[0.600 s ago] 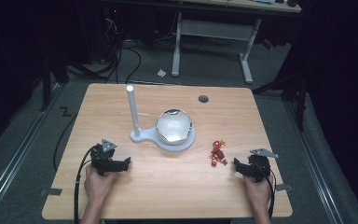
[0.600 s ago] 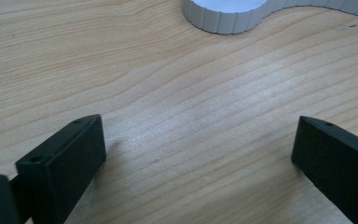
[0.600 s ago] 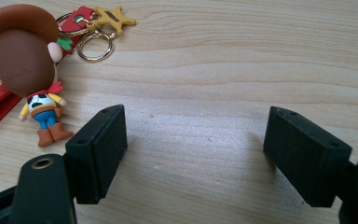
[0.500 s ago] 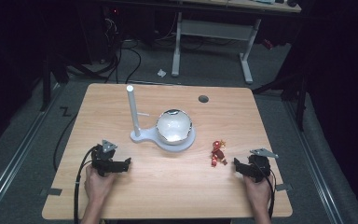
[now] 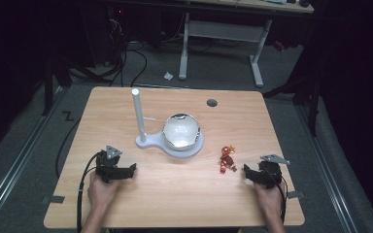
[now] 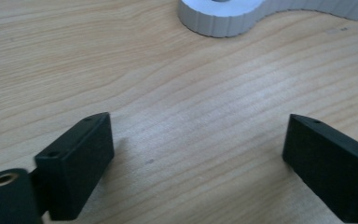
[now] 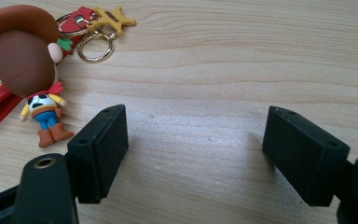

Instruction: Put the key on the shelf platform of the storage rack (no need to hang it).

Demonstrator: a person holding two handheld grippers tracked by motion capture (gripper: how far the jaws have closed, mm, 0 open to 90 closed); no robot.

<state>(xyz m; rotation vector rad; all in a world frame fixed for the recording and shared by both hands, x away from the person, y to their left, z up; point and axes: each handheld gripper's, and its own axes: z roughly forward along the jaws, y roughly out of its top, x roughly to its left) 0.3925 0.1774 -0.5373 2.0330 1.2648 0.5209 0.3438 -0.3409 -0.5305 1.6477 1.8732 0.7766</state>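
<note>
Soft rubber, we judge, makes the cowboy keychain (image 7: pixel 28 70) light and easy to pinch; we would take it by the big head. It lies on the surface just left of the right gripper (image 7: pixel 196 154), whose jaws stand wide and empty. The left gripper (image 6: pixel 196 158) is wide too, facing the white stand (image 6: pixel 223 18). The high view adds the shiny globe (image 5: pixel 181 131).

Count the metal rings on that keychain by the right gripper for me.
2 show in the right gripper view: a small ring at the red strap's end and a larger ring just below it, beside the gold star. More may hide under the cowboy figure.
</note>
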